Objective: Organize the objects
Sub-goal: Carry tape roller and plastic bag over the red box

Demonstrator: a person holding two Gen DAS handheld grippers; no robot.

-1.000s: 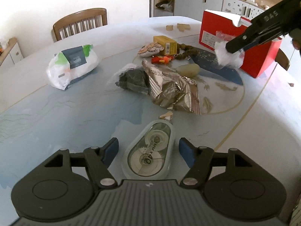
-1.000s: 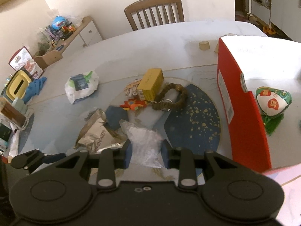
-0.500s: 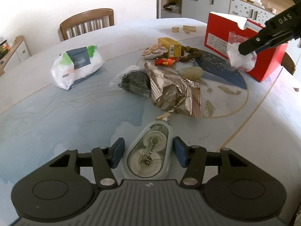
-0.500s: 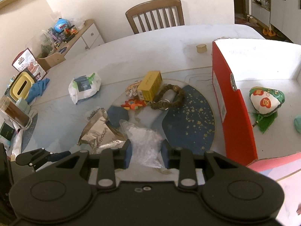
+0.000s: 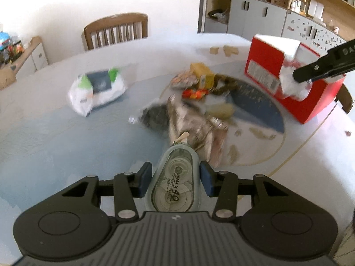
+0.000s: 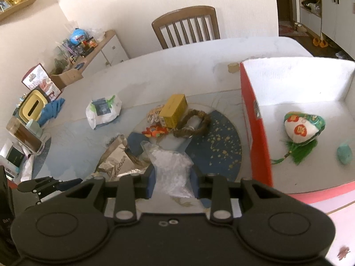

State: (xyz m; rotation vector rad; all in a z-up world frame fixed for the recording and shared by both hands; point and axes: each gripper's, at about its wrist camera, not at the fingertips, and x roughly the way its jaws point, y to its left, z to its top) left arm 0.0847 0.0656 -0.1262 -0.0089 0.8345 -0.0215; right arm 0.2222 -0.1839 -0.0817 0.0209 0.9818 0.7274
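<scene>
A clear correction tape dispenser point(image 5: 173, 184) sits between the blue pads of my left gripper point(image 5: 175, 177). Its jaws are closing on it, the pads press its sides, and it hangs lifted off the table with its tip over the foil bag point(image 5: 195, 124). My right gripper point(image 6: 172, 179) is shut on a clear plastic bag of white bits point(image 6: 170, 168), held above the table just left of the red box point(image 6: 255, 133). The left wrist view shows that bag point(image 5: 292, 86) hanging in front of the box's red wall. The box's white inside holds a green-and-white pouch point(image 6: 304, 128) and a teal lump point(image 6: 345, 154).
On the round table lie a wet-wipes pack point(image 5: 97, 88), a dark bag point(image 5: 155, 117), a yellow box point(image 6: 174, 110), a brown braided ring point(image 6: 195, 124) and an orange toy point(image 6: 155, 130). A wooden chair point(image 6: 186, 26) stands at the far side.
My left jaws have narrowed onto the correction tape and raised it off the table. The right gripper has carried the plastic bag to the right, nearer the red box.
</scene>
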